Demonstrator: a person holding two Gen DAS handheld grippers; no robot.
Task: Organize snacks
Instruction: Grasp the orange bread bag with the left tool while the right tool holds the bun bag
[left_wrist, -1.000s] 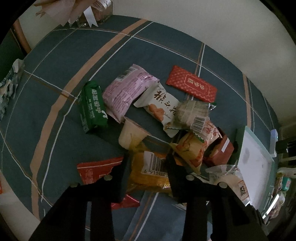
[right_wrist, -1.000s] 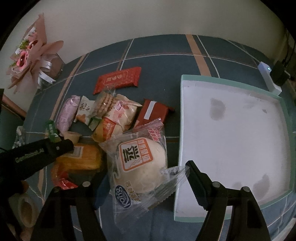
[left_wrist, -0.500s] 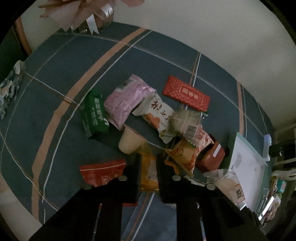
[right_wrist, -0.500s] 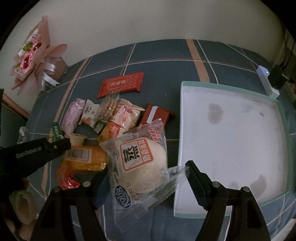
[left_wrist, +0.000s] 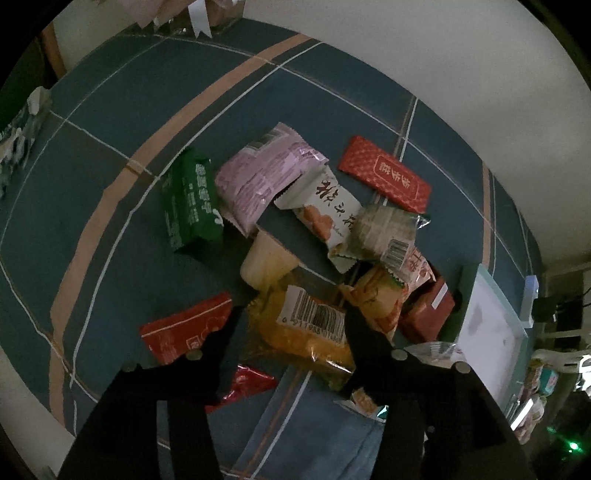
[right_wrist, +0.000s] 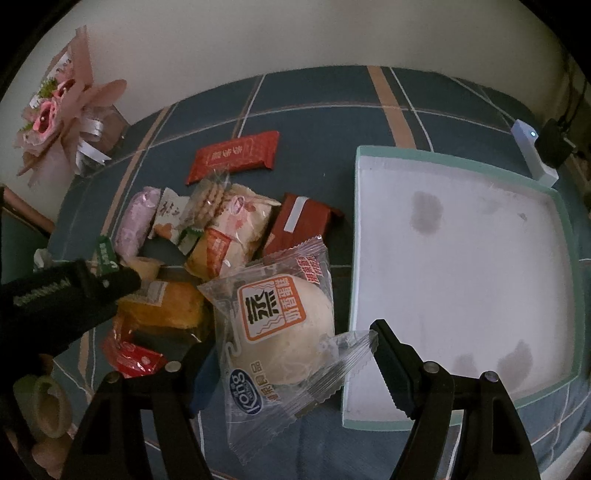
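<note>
A pile of snack packets lies on the blue plaid cloth. My left gripper (left_wrist: 291, 332) is open with its fingers on either side of the orange barcode packet (left_wrist: 303, 325), which rests on the cloth. It also shows in the right wrist view (right_wrist: 166, 306). My right gripper (right_wrist: 291, 354) is open around a clear-wrapped steamed bun packet (right_wrist: 280, 317). A white tray with a teal rim (right_wrist: 461, 258) lies to the right, with nothing in it.
Around the pile lie a green packet (left_wrist: 190, 203), a pink packet (left_wrist: 262, 177), a red flat packet (left_wrist: 384, 177), a red packet (left_wrist: 184, 332), a dark red box (right_wrist: 299, 225) and a jelly cup (left_wrist: 266, 262). A flower bouquet (right_wrist: 62, 107) stands at the back left.
My left gripper closed narrow half a second ago and is now open wide around the orange packet. My right gripper stays open around the bun packet.
</note>
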